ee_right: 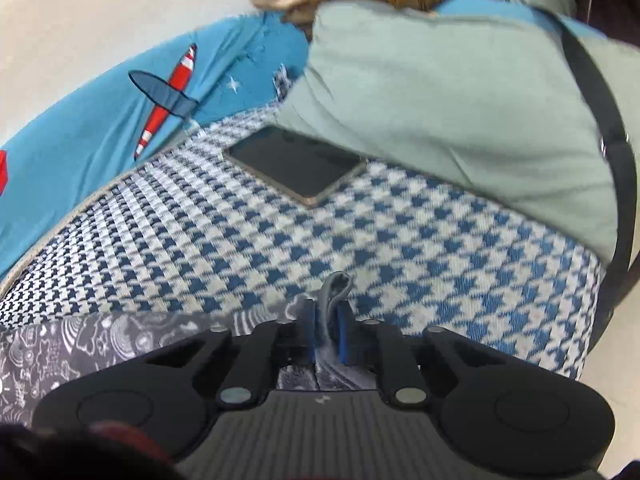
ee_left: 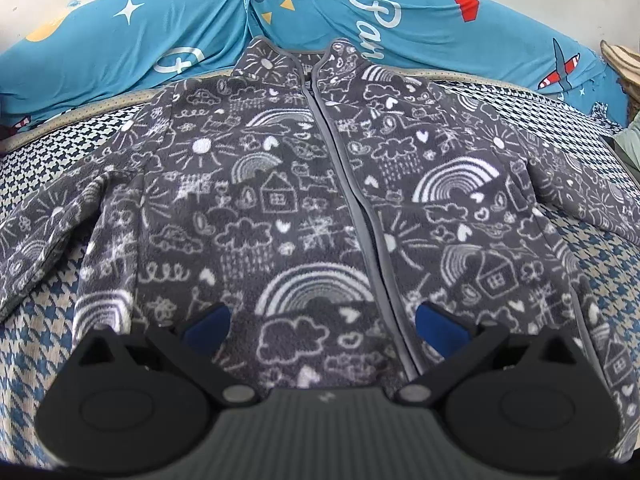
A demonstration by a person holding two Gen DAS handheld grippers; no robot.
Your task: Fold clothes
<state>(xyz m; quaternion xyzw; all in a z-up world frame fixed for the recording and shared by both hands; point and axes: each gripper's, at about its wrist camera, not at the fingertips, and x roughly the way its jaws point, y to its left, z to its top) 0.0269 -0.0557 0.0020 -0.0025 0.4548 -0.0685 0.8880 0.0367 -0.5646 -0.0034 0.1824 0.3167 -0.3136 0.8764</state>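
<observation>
On the checked bed (ee_left: 32, 184), the right tool (ee_right: 326, 334) pinches the jacket (ee_left: 280, 200) cuff; left tool (ee_left: 320, 320) gapes wide. Carry the sleeve across flat.

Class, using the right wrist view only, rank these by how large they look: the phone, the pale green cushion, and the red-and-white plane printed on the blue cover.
1. pale green cushion
2. phone
3. plane print, though it lies farther away, so its true size against the phone is unsure.

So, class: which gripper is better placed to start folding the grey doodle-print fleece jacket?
Right. The right gripper is shut on the grey doodle-print fleece jacket at its sleeve edge; the left gripper hovers open above the front, holding nothing.
</observation>
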